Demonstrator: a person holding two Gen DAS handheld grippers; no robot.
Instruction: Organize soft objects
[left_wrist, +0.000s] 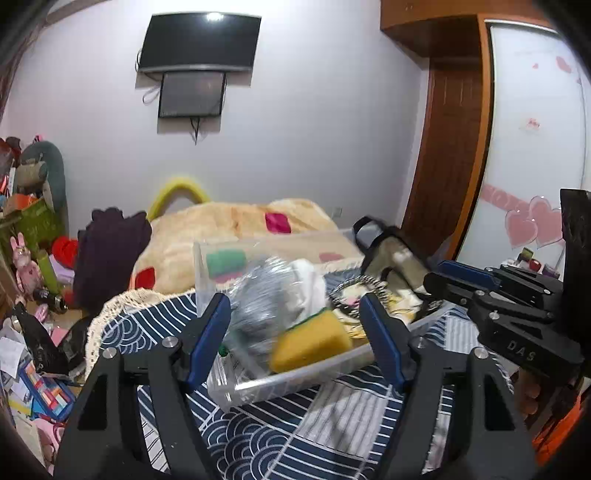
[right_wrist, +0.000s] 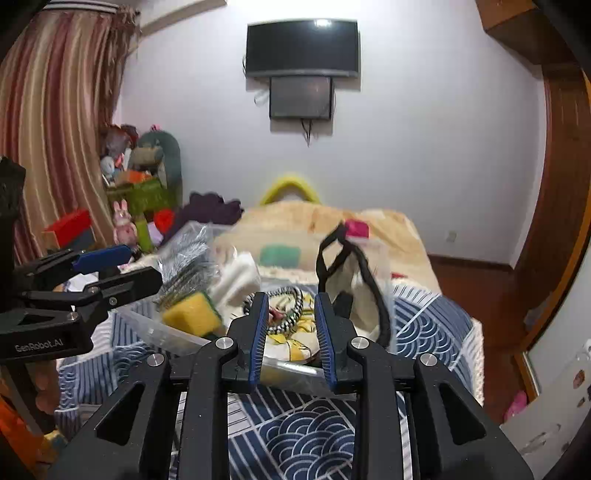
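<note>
Two tools before clear bin (left_wrist: 295, 384) rim: left tool (left_wrist: 295, 332) wide, right tool (right_wrist: 290, 325) narrow, both empty.

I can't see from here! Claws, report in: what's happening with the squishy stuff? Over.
Left claw open, empty. Right claw open, empty. Yellow sponge sits in the clear bin on the bed. Silvery bag and black-handled bag crowd it.
</note>
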